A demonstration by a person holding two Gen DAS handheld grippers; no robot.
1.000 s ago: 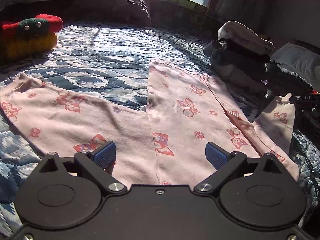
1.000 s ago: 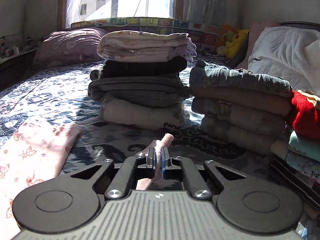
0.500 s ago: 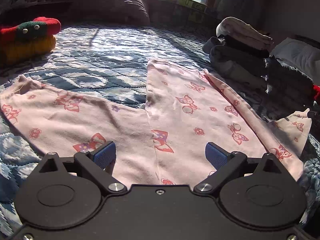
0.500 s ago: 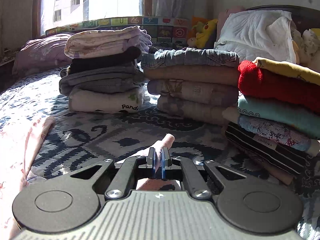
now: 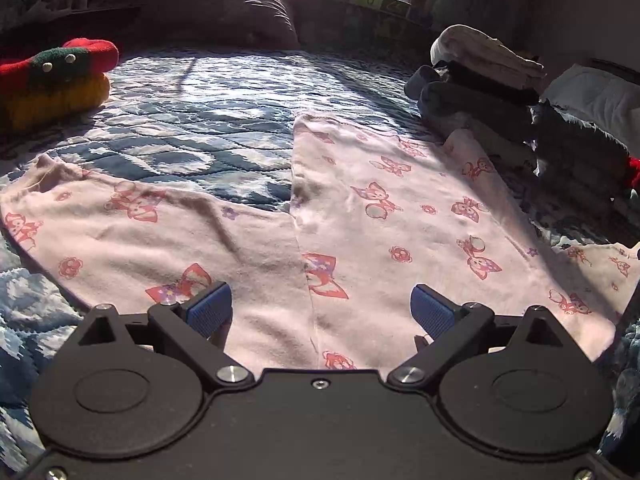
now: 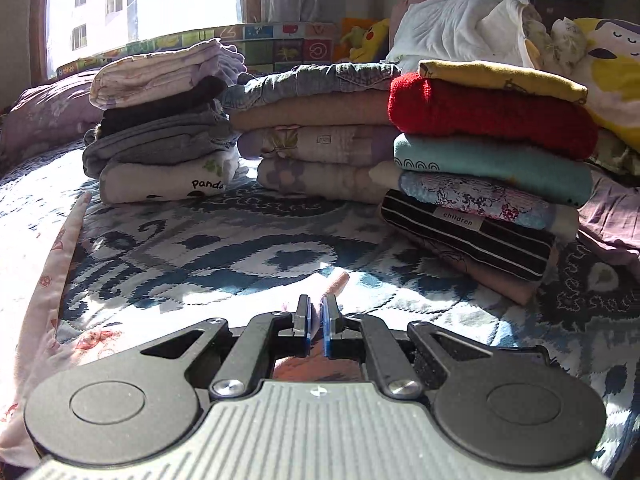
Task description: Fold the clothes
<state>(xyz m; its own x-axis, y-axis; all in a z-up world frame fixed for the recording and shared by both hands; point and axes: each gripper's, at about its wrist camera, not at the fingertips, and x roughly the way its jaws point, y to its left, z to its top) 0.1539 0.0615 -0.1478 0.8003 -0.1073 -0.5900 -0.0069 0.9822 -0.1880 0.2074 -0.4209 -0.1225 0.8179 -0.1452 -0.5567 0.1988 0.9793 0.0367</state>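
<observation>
Pink printed pants lie spread flat on the blue quilted bed, one leg stretching left and one pointing away. My left gripper hovers open just above the waist end, blue pads wide apart with nothing between them. In the right wrist view my right gripper is shut on a pinched corner of the pink pants, held low over the quilt. More of the pink fabric trails along the left edge of that view.
Three stacks of folded clothes stand ahead of the right gripper, with white bedding and plush toys behind. A red, green and yellow plush sits far left and a dark pillow lies under the window.
The right gripper has carried the pinched pink corner rightward and down toward the quilt, pulling the waist edge flatter. The left gripper has stayed open over the waist.
</observation>
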